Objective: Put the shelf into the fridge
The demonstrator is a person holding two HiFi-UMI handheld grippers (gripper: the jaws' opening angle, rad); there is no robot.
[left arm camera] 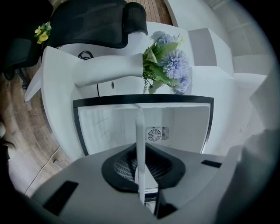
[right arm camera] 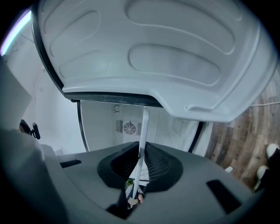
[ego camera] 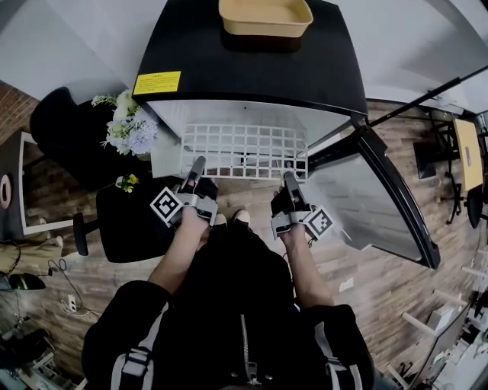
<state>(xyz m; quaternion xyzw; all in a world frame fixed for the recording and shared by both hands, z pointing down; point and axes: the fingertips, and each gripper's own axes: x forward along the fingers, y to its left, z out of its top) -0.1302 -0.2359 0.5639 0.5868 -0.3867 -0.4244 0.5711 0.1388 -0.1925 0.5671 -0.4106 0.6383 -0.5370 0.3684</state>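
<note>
A white wire-grid shelf (ego camera: 244,150) lies level, partly inside the open black mini fridge (ego camera: 252,65), its front edge sticking out toward me. My left gripper (ego camera: 197,169) is shut on the shelf's front left edge, and my right gripper (ego camera: 289,181) is shut on its front right edge. In the left gripper view the shelf (left arm camera: 140,144) shows edge-on as a thin white strip pinched between the jaws, with the fridge's white inside and back fan (left arm camera: 154,134) beyond. The right gripper view shows the same strip (right arm camera: 142,144) clamped between its jaws.
The fridge door (ego camera: 381,198) hangs open to the right, and its white liner (right arm camera: 166,57) fills the top of the right gripper view. A tan tray (ego camera: 265,17) rests on the fridge top. Flowers (ego camera: 126,126) and a black chair (ego camera: 65,129) stand left.
</note>
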